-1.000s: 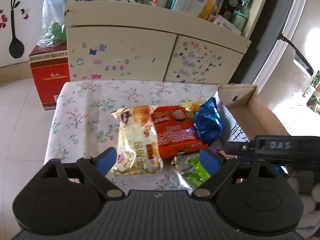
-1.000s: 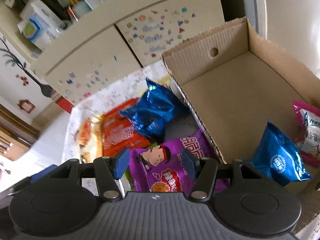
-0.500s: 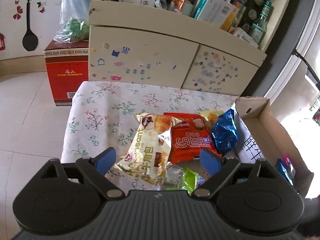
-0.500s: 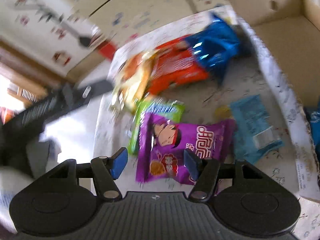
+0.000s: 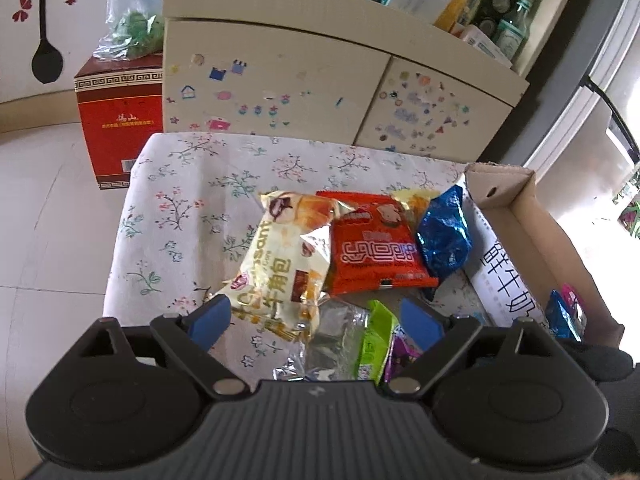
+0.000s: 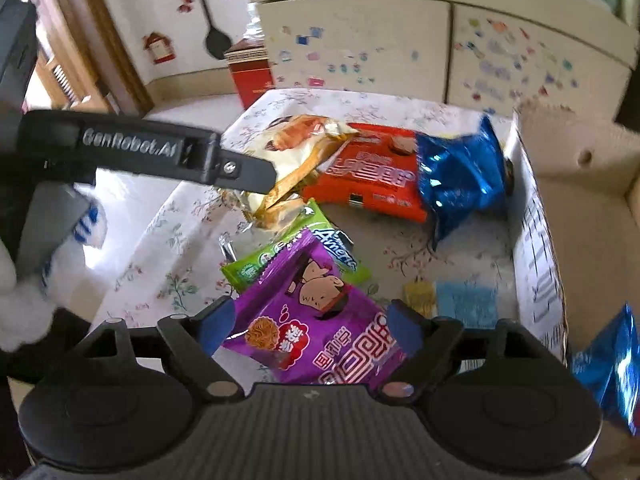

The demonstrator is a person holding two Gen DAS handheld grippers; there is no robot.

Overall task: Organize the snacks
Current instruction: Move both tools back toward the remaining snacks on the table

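A flowered counter [image 5: 188, 184] stands before a stickered cupboard. The purple snack packet [image 6: 316, 320] lies near its front edge, framed by the right gripper [image 6: 310, 326], whose jaws have just been opening and stand apart around it. Best to descend squarely, pinch mid-packet, then carry it to the cardboard box [image 6: 592, 216]. The left gripper [image 5: 316, 322] hangs wide, empty, over the croissant pack [image 5: 280, 264].

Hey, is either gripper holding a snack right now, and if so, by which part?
Neither. The left gripper is open over the croissant pack; the right gripper, jaws just opening, straddles the purple packet without pressing it.
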